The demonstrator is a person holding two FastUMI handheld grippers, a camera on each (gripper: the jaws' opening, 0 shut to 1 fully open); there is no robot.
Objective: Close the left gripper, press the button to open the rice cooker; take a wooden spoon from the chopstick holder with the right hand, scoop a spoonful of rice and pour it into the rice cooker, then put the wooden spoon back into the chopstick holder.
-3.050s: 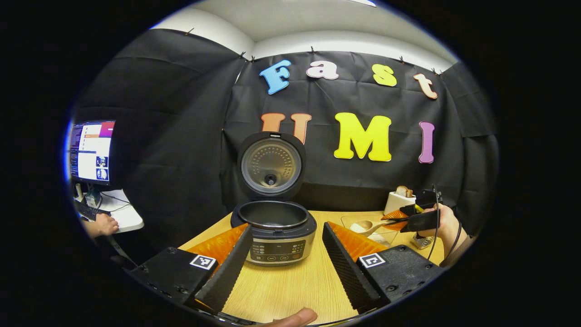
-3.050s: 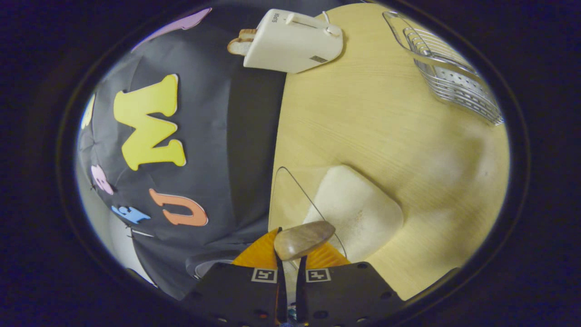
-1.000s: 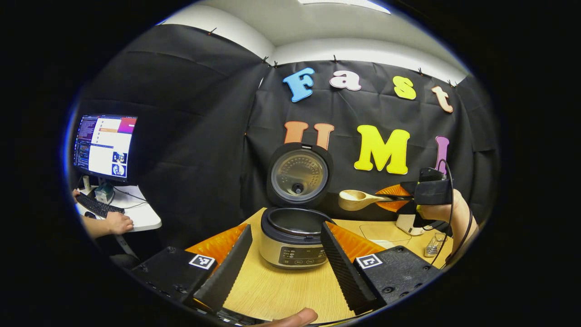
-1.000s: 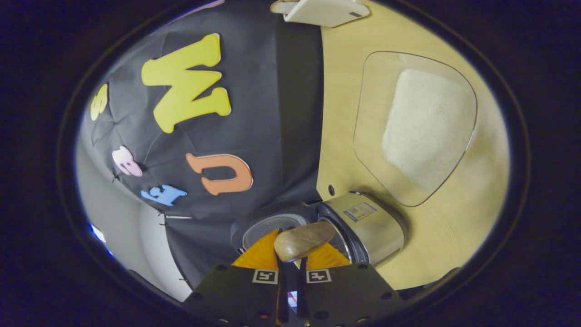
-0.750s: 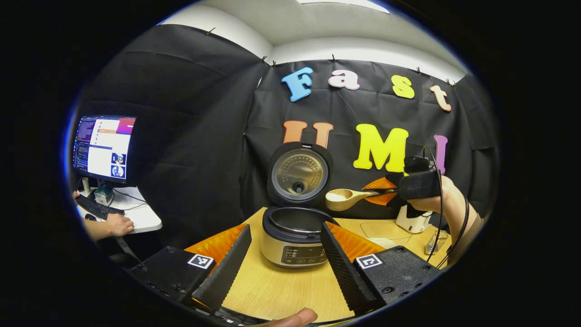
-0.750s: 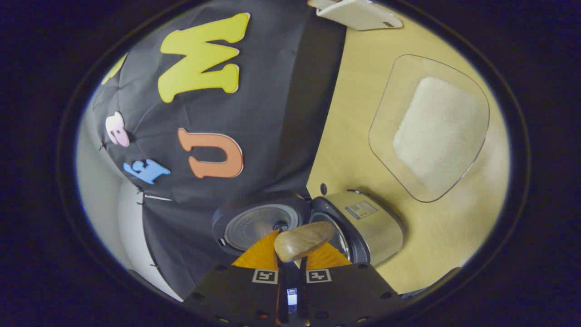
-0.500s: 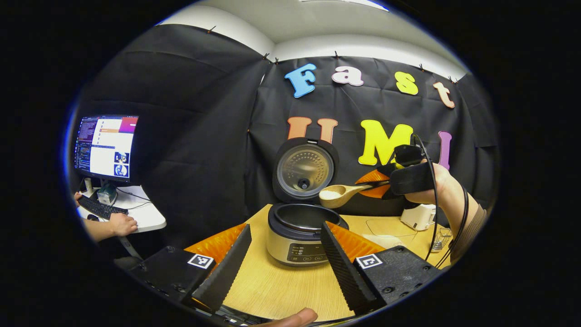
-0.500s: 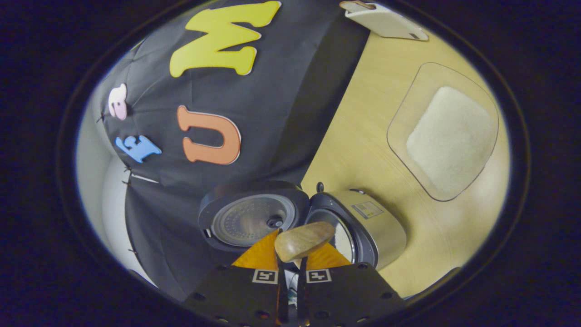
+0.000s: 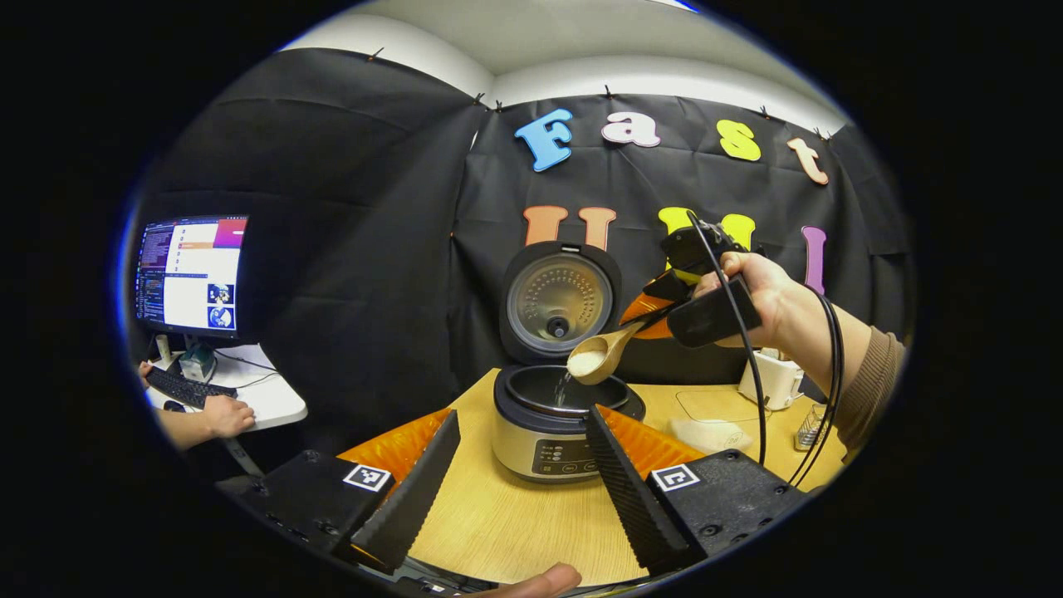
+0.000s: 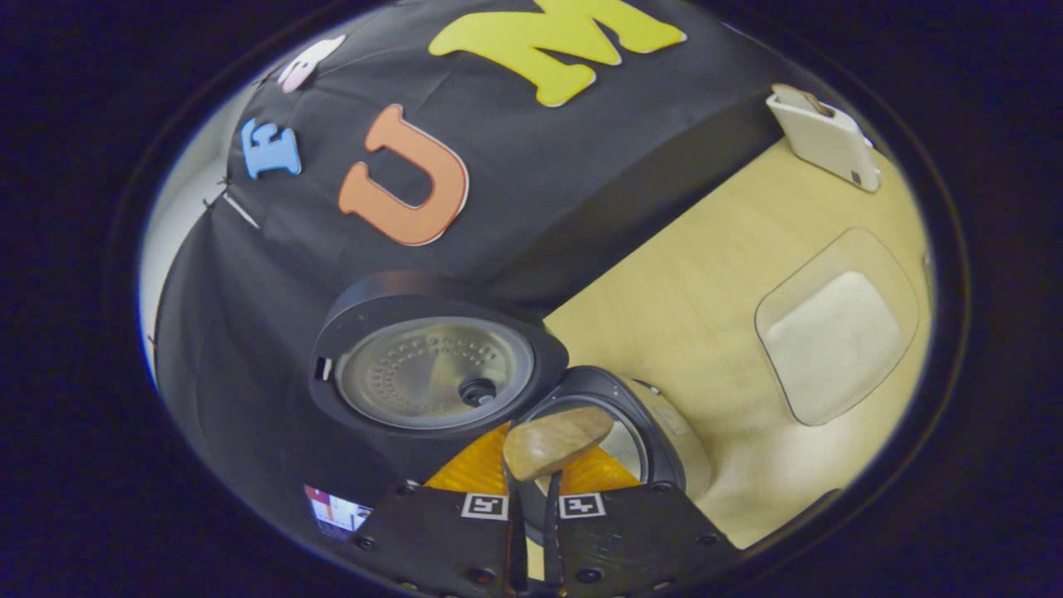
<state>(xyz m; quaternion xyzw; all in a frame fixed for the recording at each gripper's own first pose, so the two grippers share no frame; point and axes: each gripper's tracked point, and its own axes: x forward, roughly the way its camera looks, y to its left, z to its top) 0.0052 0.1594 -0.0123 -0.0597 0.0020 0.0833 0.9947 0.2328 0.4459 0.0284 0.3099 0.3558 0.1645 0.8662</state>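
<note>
Left gripper (image 9: 519,490): nearest in the left gripper view, held low over the counter (image 9: 507,523), jaws spread wide, grasping nothing; a fingertip of the holding hand (image 9: 544,579) at the bottom edge.

Rice cooker (image 9: 558,419): on the counter just beyond and between the left gripper's fingers, lid (image 9: 560,301) standing upright at the back, inner pot exposed, control panel facing the camera.

Wooden spoon (image 9: 600,355): above the pot's right rim, bowl tilted down toward the pot, white rice in the bowl and a thin stream falling into the pot. Seen end-on in the right gripper view (image 10: 555,442), over the pot opening.

Right gripper (image 9: 656,309): above and right of the cooker, clenched on the spoon handle; in the right gripper view (image 10: 531,498) the fingers close together with the handle between them. Hand (image 9: 768,299) and sleeve behind it, cable trailing.

Glass dish of rice (image 9: 702,419): on the counter right of the cooker, well apart from the spoon.

Toaster (image 9: 771,378): behind the dish. Metal rack, likely the chopstick holder (image 9: 807,428): at the far right, partly hidden.

Monitor (image 9: 189,274): far left, a second person's hand at a keyboard.

Risks, judged: grains spilling onto the rim or counter if the bowl drifts right; spoon twisting in a narrow grip on the handle; lid knocked by a careless lift.
</note>
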